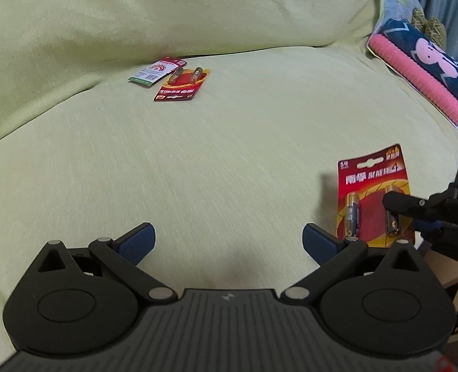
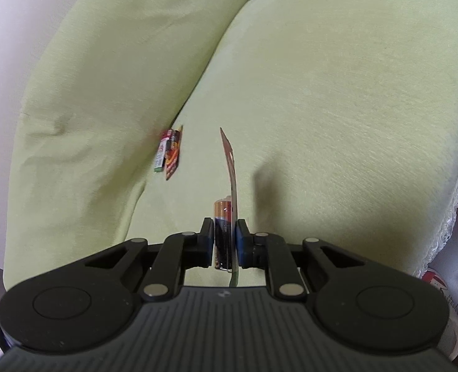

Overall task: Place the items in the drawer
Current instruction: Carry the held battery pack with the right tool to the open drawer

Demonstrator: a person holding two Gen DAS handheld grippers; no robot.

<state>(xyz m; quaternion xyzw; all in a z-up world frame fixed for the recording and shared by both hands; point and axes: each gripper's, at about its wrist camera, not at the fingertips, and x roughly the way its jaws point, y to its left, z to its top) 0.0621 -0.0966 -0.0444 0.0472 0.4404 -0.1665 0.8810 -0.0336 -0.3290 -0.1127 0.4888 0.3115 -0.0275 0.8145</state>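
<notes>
Battery pack [image 2: 226, 217] sits clamped between my right gripper [image 2: 224, 245] pads, card edge-on, long axis pointing away over the green cushion [image 2: 322, 108]. My left gripper [image 1: 229, 241] hangs spread and empty beside it; no drawer in view.

Left tool [image 1: 229, 243] spread wide; right tool [image 1: 393, 206] grips battery pack [image 1: 372, 198] (upright).

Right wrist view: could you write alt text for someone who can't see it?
A black claw is shut on a battery pack, held edge-on above a pale green sofa cushion. Two more small packs lie further back near the backrest.
</notes>
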